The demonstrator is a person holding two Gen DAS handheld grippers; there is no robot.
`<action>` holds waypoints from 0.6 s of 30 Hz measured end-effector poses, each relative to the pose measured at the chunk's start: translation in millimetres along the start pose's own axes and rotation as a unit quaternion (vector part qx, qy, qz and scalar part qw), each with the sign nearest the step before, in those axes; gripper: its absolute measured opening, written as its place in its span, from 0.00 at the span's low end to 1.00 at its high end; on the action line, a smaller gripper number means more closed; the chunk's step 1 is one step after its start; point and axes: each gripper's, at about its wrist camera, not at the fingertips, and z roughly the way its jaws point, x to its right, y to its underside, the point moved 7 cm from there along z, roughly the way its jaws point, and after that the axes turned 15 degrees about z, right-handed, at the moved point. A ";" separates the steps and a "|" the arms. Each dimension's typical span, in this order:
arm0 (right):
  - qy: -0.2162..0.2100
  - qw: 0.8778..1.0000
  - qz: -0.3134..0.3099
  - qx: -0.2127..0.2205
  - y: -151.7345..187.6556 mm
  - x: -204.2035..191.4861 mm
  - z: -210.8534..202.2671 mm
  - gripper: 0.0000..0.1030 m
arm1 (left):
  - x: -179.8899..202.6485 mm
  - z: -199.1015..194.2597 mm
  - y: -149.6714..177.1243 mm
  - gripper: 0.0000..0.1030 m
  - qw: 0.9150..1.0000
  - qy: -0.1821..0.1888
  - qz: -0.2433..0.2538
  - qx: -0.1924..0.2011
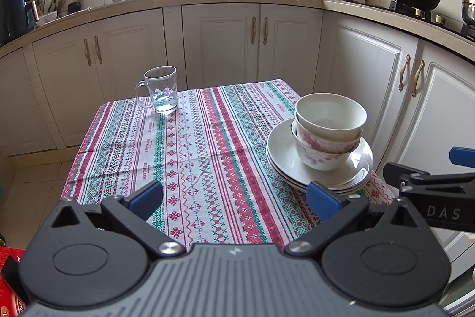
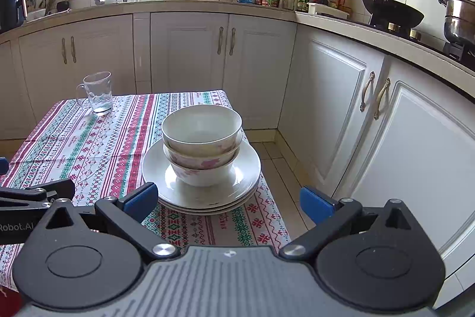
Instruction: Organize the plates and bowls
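A stack of white plates (image 1: 282, 150) (image 2: 157, 168) sits at the table's right edge. Nested bowls stand on the plates: a plain white bowl (image 1: 331, 115) (image 2: 202, 124) on top, pink-flowered bowls (image 1: 322, 150) (image 2: 202, 165) under it. My left gripper (image 1: 236, 198) is open and empty, low over the tablecloth, left of the stack. My right gripper (image 2: 228, 201) is open and empty, just in front of the plates. The right gripper also shows at the right edge of the left wrist view (image 1: 430, 180).
A glass mug (image 1: 160, 89) (image 2: 98, 92) stands at the table's far left. The striped tablecloth (image 1: 190, 156) covers the table. White cabinets (image 2: 341, 115) stand close on the right and behind. A wok (image 2: 392, 9) and a pot (image 2: 460, 17) are on the stove.
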 end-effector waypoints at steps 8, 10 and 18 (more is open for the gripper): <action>0.002 1.000 -0.001 0.002 -1.0 0.6 -1.3 1.00 | 0.1 0.2 0.4 0.99 1.000 0.000 0.000 0.000; 0.002 1.000 -0.002 0.002 -1.0 0.7 -1.3 1.00 | 0.1 0.2 0.2 0.99 1.000 0.000 0.000 0.000; 0.003 1.000 -0.003 0.002 -1.5 1.0 -1.5 1.00 | 0.5 0.3 1.8 0.99 1.000 0.001 -0.002 -0.001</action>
